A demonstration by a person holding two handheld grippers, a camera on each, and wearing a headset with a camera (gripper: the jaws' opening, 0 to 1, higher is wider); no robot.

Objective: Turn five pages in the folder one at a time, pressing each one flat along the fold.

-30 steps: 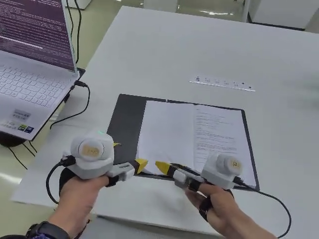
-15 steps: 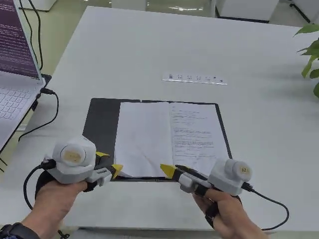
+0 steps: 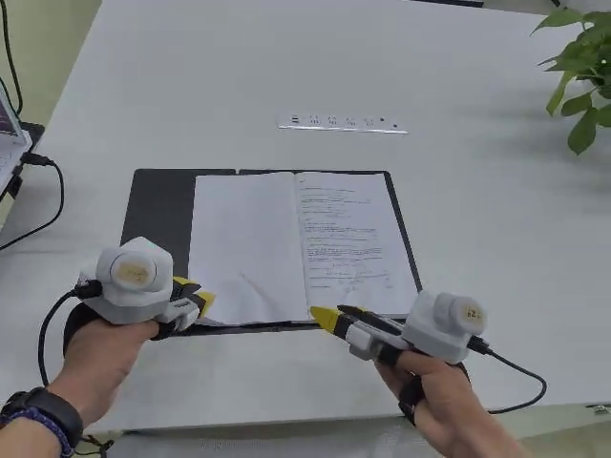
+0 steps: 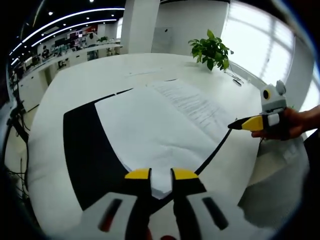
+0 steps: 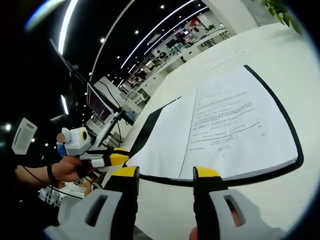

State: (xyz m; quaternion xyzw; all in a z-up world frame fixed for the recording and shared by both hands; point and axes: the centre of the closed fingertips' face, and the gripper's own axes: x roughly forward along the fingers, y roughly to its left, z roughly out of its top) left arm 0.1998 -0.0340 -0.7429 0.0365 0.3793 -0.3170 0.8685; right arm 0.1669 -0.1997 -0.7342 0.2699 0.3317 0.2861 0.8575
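Observation:
A black folder point(image 3: 158, 205) lies open on the white table, with a blank white page point(image 3: 243, 239) on its left side and a printed page point(image 3: 348, 229) on its right. My left gripper point(image 3: 194, 294) sits at the blank page's near left corner, its yellow tips only a narrow gap apart with nothing between them. From the left gripper view point(image 4: 160, 174) the page corner point(image 4: 160, 185) lies just beyond them. My right gripper point(image 3: 329, 317) hovers at the folder's near edge under the fold. Its jaws stand wide apart point(image 5: 166, 172), empty.
A white power strip point(image 3: 342, 123) lies on the table beyond the folder. A green plant point(image 3: 578, 48) stands at the far right. A black cable point(image 3: 43, 210) runs along the left edge. Each hand trails a gripper cable near the table's front edge.
The headset has panned right, taking the laptop out of view. The two grippers have drawn apart along the folder's near edge, and the left jaws look closer together.

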